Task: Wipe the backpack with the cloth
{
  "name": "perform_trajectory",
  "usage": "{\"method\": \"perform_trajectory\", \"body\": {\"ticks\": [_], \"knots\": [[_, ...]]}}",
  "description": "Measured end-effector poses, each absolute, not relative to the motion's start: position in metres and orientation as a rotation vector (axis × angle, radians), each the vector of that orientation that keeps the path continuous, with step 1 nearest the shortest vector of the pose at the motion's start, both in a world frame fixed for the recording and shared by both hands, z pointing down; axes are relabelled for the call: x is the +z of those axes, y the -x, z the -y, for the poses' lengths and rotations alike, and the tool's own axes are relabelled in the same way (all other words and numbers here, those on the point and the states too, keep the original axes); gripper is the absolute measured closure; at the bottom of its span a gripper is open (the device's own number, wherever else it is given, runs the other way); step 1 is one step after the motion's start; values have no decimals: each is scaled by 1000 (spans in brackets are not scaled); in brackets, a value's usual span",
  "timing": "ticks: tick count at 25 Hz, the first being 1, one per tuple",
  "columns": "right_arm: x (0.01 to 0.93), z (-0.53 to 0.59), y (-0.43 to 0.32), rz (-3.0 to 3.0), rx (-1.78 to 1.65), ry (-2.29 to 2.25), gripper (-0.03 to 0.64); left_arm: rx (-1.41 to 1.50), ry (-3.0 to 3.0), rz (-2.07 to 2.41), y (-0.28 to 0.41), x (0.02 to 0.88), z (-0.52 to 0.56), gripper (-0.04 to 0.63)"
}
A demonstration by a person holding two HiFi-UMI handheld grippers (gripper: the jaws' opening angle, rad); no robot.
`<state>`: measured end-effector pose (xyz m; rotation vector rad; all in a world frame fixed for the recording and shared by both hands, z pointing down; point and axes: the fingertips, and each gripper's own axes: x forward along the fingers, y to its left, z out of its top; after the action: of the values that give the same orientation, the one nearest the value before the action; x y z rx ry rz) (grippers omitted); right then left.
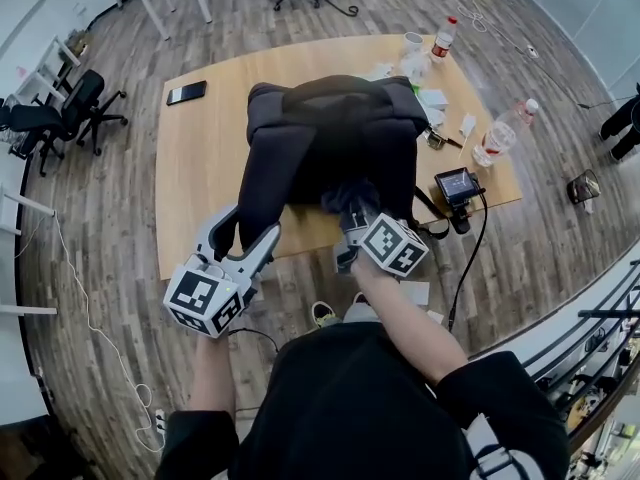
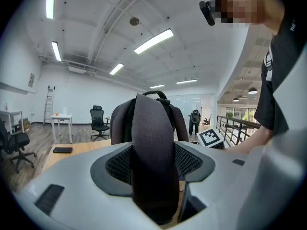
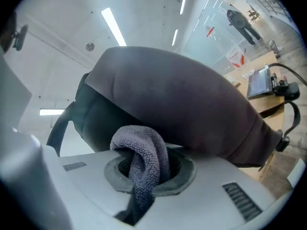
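Left gripper (image 1: 250, 236) clamped on the shoulder strap (image 2: 152, 147), at 7 o'clock of the backpack (image 1: 330, 138). Right gripper (image 1: 350, 230) grips the cloth (image 3: 141, 157), held against the backpack at 6 o'clock.

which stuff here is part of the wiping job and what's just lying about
In use: dark grey fabric backpack; its shoulder strap, in the left gripper; grey terry cloth, in the right gripper.
Lying about: flat black phone; two clear plastic bottles; white cup.
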<state>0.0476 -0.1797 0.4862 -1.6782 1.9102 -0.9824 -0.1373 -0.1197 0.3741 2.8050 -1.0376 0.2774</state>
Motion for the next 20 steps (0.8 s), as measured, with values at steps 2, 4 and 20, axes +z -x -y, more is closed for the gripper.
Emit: {"method": "perform_trajectory", "body": {"ticks": [2,4,20], "knots": [[486,178,-28,-1929,-1013,1639,583,264,-2800,1032,137,372,117,318],[488,177,3,-1996,-1072,1546,583,261,-2797,1032,138,371,116,318],[209,131,43,-2590,461,1308,583,262,-2848,1106,141,383,115,314]]}}
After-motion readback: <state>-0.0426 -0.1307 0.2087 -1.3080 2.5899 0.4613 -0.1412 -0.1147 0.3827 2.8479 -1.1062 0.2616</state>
